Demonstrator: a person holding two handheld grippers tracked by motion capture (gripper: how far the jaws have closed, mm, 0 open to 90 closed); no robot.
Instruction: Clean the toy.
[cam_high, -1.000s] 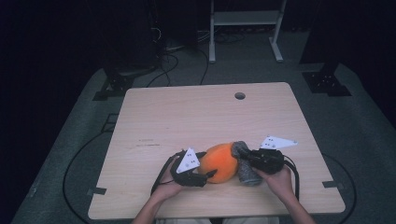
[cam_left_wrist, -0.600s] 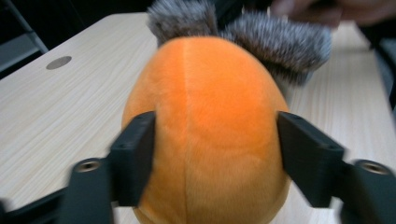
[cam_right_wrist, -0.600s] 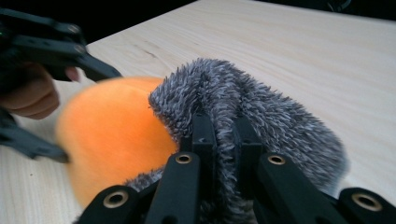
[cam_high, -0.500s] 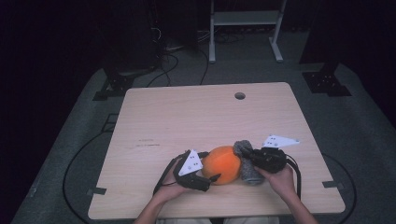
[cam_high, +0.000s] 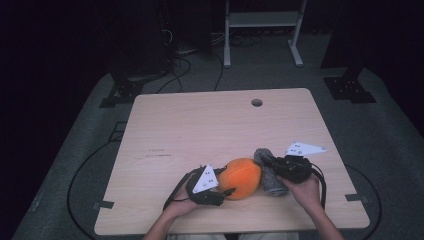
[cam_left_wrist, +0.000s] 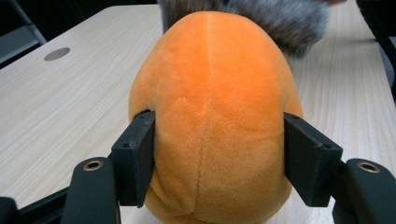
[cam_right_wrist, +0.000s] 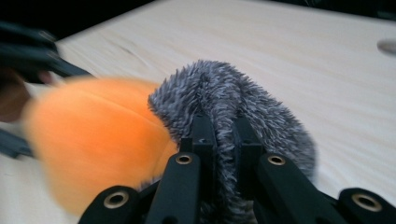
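The orange plush with its grey fur part lies at the desk's near edge, soft and light: the left tongs, having just closed, pinch its body, the right tongs clamp the fur tight.

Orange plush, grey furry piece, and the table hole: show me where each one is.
orange plush (cam_left_wrist: 215, 116): left gripper view, middle of its seamed front.
grey furry piece (cam_right_wrist: 233, 100): right gripper view, top of its fur.
table hole (cam_high: 257, 102): high view, its centre.
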